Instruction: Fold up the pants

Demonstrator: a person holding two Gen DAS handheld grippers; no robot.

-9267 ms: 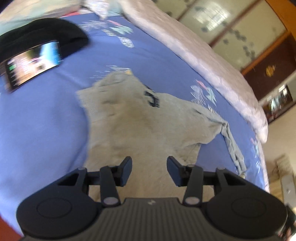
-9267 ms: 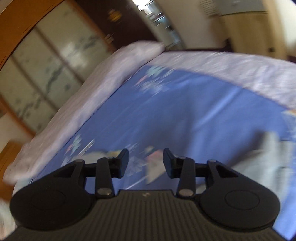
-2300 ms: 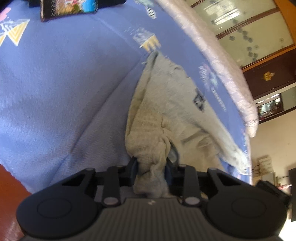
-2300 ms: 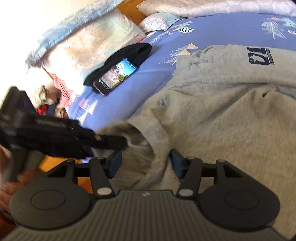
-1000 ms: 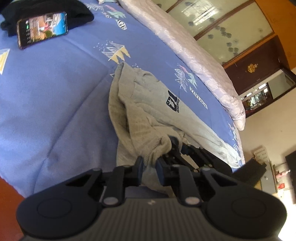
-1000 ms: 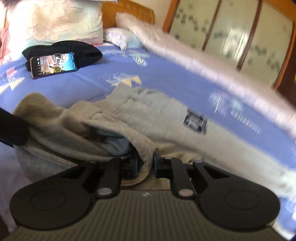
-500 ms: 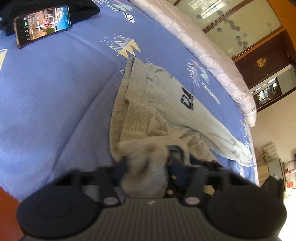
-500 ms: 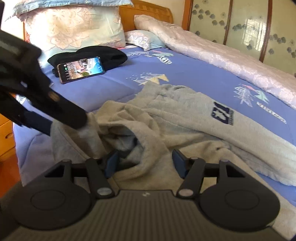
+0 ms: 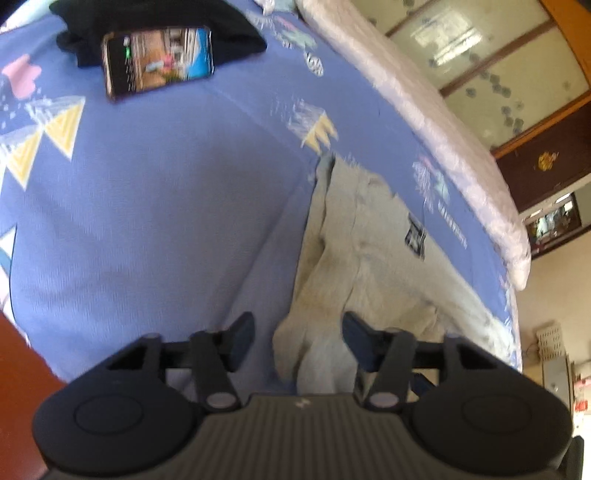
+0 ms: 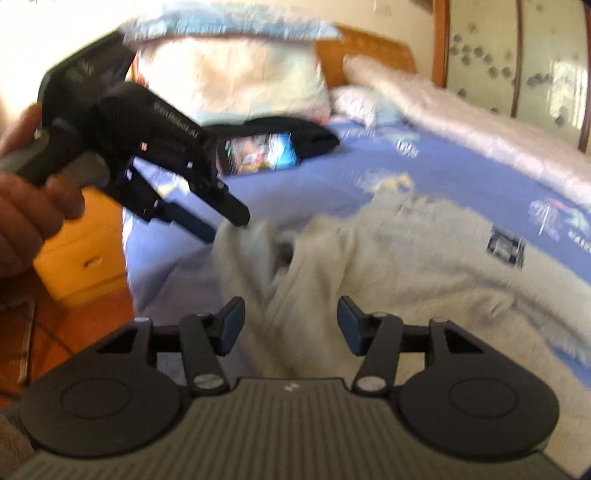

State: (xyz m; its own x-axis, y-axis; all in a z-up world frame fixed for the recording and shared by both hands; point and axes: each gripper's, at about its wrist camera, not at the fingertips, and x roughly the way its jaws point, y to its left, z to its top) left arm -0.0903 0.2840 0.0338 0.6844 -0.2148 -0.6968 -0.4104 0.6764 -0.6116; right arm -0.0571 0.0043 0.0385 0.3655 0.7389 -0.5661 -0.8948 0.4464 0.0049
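The left gripper [image 9: 297, 338] had its fingers [image 9: 241, 334] spreading apart, and a bunched grey edge of the pants [image 9: 373, 258] lay loose in the gap, pressed by neither pad. In the right wrist view the same tool [image 10: 225, 221] hovered just beside that rumpled end, carried in the person's hand [image 10: 26, 206]. The right gripper [image 10: 290, 325] was likewise opening, its fingers [image 10: 232, 323] standing clear on either side of a soft ridge of cloth.

Beyond both sets of fingers the pants stretched away across the blue bed [image 9: 147, 221], the dark printed patch [image 9: 415, 238] facing up well ahead. The near end sat heaped and creased, the far part flatter.

The fabric looked like thick knit fleece: light, limp and not slippery, likely to sag and drag on the sheet rather than hold a line. A pinch through both layers at the hem or waistband corners would probably carry it best; a grab at mid-cloth would only bunch it.

Farther off lay a phone [image 9: 159, 61] against a black garment [image 9: 155, 22].
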